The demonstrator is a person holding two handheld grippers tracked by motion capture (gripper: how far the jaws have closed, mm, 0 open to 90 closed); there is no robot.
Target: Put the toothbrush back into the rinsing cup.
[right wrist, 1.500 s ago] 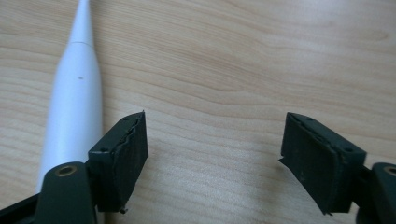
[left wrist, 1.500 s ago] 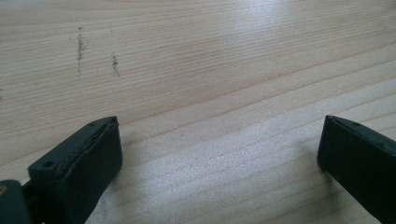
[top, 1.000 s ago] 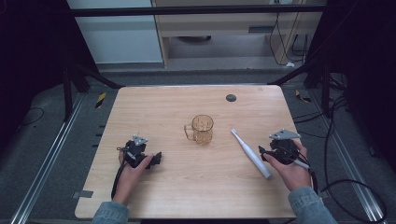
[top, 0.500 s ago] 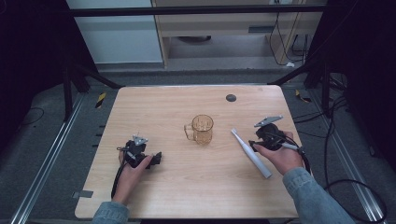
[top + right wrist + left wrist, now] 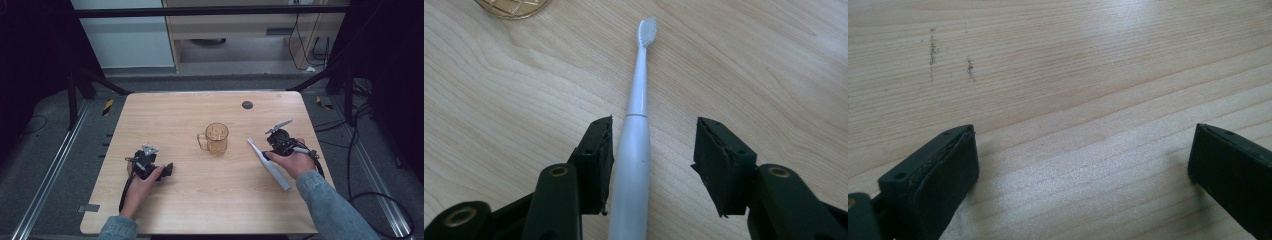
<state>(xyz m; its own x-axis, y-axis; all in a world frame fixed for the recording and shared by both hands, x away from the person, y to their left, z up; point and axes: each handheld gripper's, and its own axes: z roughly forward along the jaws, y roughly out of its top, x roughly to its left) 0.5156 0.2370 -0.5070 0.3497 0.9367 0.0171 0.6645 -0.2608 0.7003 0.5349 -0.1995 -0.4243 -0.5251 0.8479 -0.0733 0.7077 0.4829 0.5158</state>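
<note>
A white electric toothbrush [image 5: 269, 165] lies flat on the wooden table [image 5: 165, 115], right of an amber glass mug [image 5: 215, 139] that stands upright near the middle. My right gripper [image 5: 268, 150] straddles the toothbrush [image 5: 636, 130] handle, bristles pointing away. The right gripper [image 5: 653, 135] has just been closing around the handle; one pad [image 5: 596, 150] is at the handle's side, the other stands clear, so it is open. The mug's base [image 5: 514, 6] peeks in at the top edge. My left gripper [image 5: 167, 169] rests on the table at the left. The left gripper [image 5: 1083, 145] is open wide over bare wood.
A small dark round spot [image 5: 247, 105] marks the table's far right part. Black frame bars and loose cables [image 5: 370, 200] surround the table on the floor. Bare wood stretches between the mug and the left hand.
My right hand has moved left and farther up the table, bringing its gripper onto the toothbrush. The left hand, the mug and the toothbrush have stayed put.
</note>
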